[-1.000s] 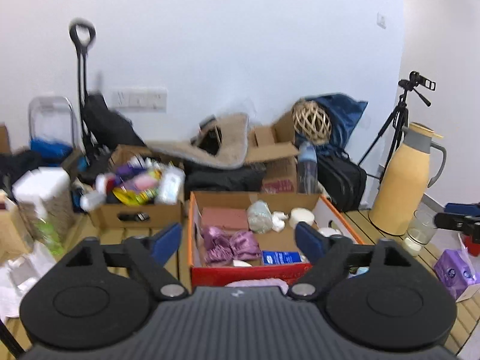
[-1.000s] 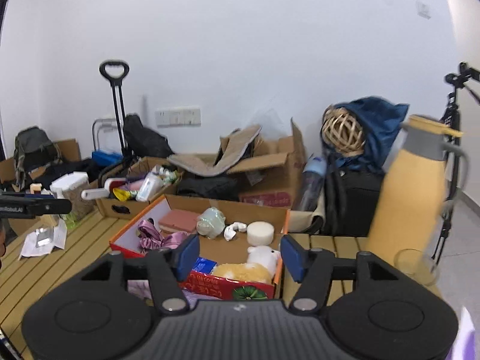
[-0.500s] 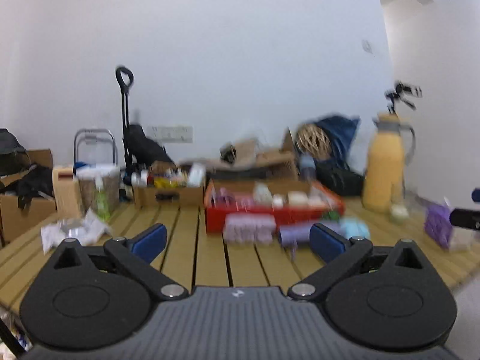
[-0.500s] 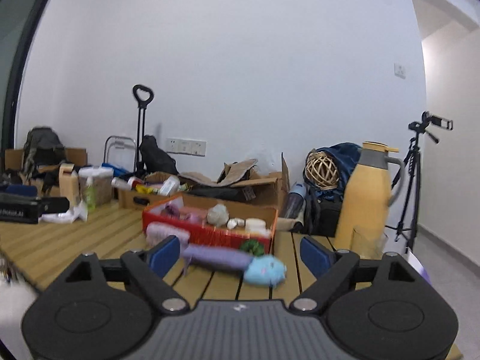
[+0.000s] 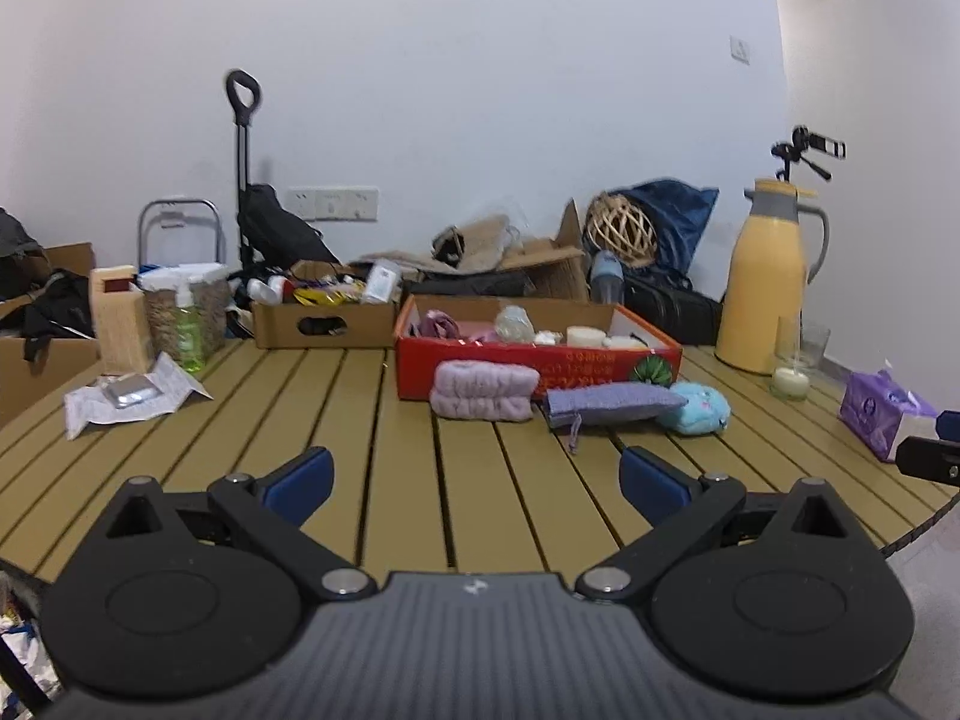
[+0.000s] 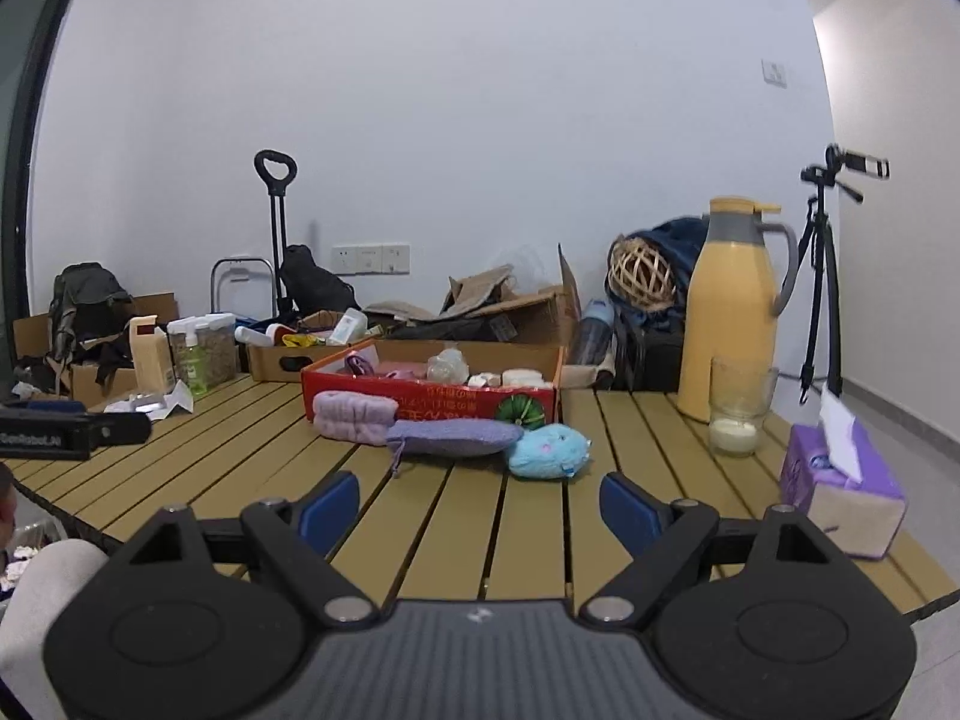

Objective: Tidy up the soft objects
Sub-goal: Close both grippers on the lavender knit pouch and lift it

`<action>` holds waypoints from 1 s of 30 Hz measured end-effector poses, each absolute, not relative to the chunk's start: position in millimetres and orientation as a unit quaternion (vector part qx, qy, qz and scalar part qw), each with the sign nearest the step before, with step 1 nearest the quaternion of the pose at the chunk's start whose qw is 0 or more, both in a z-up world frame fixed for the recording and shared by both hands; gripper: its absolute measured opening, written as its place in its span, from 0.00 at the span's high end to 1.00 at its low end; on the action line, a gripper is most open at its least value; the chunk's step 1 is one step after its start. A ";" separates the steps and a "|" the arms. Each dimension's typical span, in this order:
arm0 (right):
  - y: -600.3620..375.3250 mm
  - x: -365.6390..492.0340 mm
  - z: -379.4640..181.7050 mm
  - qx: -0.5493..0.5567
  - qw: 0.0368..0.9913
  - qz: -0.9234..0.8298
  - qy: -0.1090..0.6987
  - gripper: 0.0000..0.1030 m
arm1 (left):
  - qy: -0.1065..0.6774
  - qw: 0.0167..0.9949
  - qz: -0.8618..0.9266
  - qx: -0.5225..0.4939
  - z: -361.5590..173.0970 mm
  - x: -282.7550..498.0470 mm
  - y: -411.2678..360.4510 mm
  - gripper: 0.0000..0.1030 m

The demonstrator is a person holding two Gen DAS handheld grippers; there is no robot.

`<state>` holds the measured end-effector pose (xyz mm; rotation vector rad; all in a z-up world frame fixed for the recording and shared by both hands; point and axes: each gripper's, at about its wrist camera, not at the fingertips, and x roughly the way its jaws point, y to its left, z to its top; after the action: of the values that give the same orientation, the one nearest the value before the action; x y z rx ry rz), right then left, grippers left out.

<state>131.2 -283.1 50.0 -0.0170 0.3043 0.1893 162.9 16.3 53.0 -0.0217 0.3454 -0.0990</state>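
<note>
My left tool (image 5: 474, 480) hangs spread wide above the slatted desk (image 5: 372, 480), nothing between its blue pads; my right tool (image 6: 480, 507) is spread just the same. The soft things lie in a row just in front of the red box (image 5: 528, 354) (its front wall shows a watermelon): a folded pink towel (image 5: 483, 390), a purple pouch (image 5: 612, 403), then a blue plush (image 5: 696, 408), each touching the next.
</note>
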 end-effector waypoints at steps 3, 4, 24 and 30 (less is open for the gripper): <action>-287.3 152.3 42.3 0.001 0.982 0.090 0.168 0.17 | 0.186 0.980 -0.064 -0.008 48.9 188.5 5.8 0.00; -288.9 162.3 39.7 0.004 0.981 0.085 0.175 0.17 | 0.186 0.980 -0.067 -0.004 47.8 197.9 2.1 0.00; -277.2 417.1 3.2 0.098 0.958 0.111 0.245 0.43 | 0.347 0.918 -0.128 -0.145 -13.3 447.5 -40.0 0.28; -259.2 448.6 -27.4 0.090 0.946 0.123 0.285 0.62 | 0.354 0.900 -0.177 -0.184 -27.8 457.7 -29.2 0.79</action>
<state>448.6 -259.2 -27.4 0.1825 0.5812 0.2514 457.7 -29.2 -27.8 -0.3818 0.7322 -0.3672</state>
